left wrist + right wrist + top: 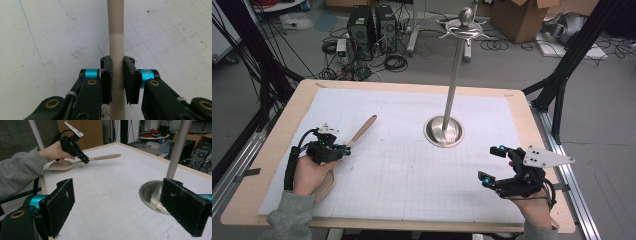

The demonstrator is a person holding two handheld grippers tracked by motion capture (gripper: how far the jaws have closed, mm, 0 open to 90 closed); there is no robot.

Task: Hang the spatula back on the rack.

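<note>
One gridded white mat (412, 165) on wood table; left tool (117, 75) clamps spoon handle (117, 45), right tool (117, 207) wide open.

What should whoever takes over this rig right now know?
Left gripper: shut on the spoon handle, spoon lifted off the mat in the right gripper view.
Right gripper: open, holding nothing, low over the mat near the stand.
Done: spoon gripped and raised.
Left: probably hang the spoon on the hooks at the stand's top; nothing hangs there yet.
</note>
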